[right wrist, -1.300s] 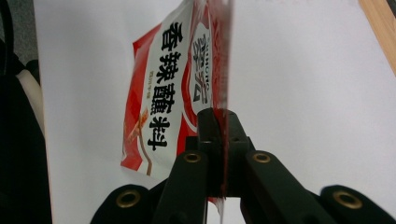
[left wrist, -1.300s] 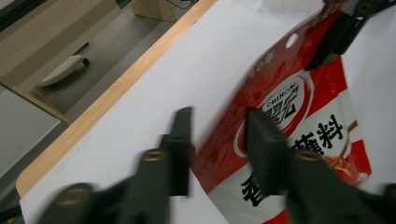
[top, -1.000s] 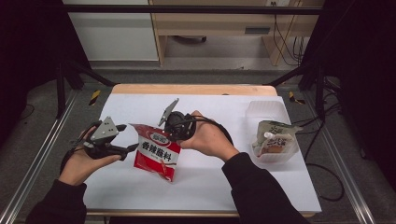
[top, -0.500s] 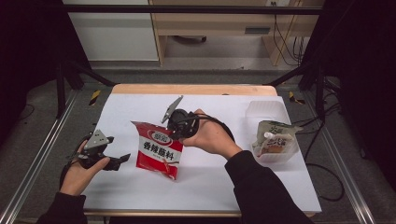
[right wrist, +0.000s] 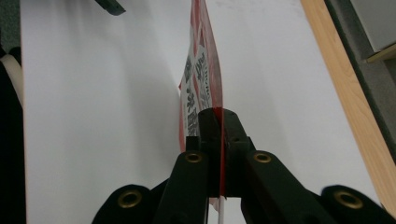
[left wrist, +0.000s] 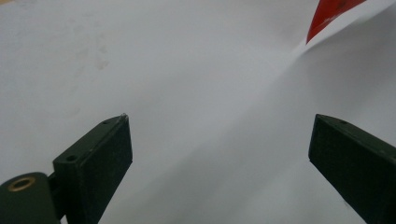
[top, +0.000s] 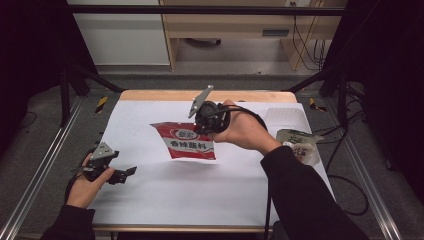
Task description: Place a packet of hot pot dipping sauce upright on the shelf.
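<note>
Pinching the red snack packet (top: 189, 141) by its top edge above mid-table, your right gripper (right wrist: 218, 122) is clamped tight on thin, floppy, slippery film, so regrip the seam while your left gripper (top: 131, 171) idles unclenched, near-left.

Red packet (top: 187, 142) with white label and black characters; white table (top: 200, 195).

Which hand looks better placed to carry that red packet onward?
The right hand-held gripper: its jaws are pinched shut on the red packet. The left hand-held gripper is open, off by the table's near-left edge.
</note>
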`<state>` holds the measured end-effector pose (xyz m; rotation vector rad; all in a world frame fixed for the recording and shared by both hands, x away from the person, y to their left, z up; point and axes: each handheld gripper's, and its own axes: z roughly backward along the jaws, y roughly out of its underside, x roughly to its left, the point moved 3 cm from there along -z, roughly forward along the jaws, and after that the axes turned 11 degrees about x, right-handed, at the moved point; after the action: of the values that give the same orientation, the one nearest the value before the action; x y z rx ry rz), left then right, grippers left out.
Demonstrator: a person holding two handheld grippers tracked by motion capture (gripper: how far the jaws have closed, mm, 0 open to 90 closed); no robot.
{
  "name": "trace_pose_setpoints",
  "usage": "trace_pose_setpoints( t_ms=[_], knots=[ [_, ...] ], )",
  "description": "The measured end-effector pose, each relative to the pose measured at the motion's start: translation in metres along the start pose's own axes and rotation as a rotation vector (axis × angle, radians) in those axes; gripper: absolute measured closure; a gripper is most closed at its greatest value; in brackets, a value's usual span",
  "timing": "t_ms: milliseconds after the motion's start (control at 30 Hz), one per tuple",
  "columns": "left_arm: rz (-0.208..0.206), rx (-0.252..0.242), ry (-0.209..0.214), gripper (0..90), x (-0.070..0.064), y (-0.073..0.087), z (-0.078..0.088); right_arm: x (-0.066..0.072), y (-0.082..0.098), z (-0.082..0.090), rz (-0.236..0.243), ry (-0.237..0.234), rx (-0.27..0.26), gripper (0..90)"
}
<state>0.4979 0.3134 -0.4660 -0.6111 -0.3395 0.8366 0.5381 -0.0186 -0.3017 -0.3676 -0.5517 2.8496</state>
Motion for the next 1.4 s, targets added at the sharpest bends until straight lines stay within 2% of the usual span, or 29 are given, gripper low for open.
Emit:
trace_pose_setpoints(
  t_ms=[100, 233, 533, 767, 1233, 1400],
  knots=[
    [-0.010, 0.002, 0.003, 5.8, -0.004, -0.002, -0.002, -0.012, 0.010, 0.007, -0.010, 0.014, 0.011, 89.8],
    [-0.024, 0.010, 0.005, 5.6, -0.008, -0.002, -0.004, -0.019, 0.021, 0.020, -0.026, 0.041, 0.028, 89.8],
    [-0.023, 0.029, -0.006, 5.6, -0.008, -0.001, -0.007, -0.033, 0.044, 0.046, -0.069, 0.095, 0.005, 89.8],
    [-0.067, 0.046, -0.039, 5.6, -0.015, 0.001, -0.005, -0.042, 0.055, 0.058, -0.082, 0.133, 0.000, 89.8],
    [-0.056, 0.060, -0.055, 5.5, -0.013, 0.004, -0.006, -0.066, 0.090, 0.081, -0.173, 0.204, -0.033, 89.7],
    [-0.046, 0.051, -0.060, 5.5, -0.012, 0.004, -0.005, -0.077, 0.099, 0.089, -0.200, 0.233, -0.038, 89.7]
  ],
)
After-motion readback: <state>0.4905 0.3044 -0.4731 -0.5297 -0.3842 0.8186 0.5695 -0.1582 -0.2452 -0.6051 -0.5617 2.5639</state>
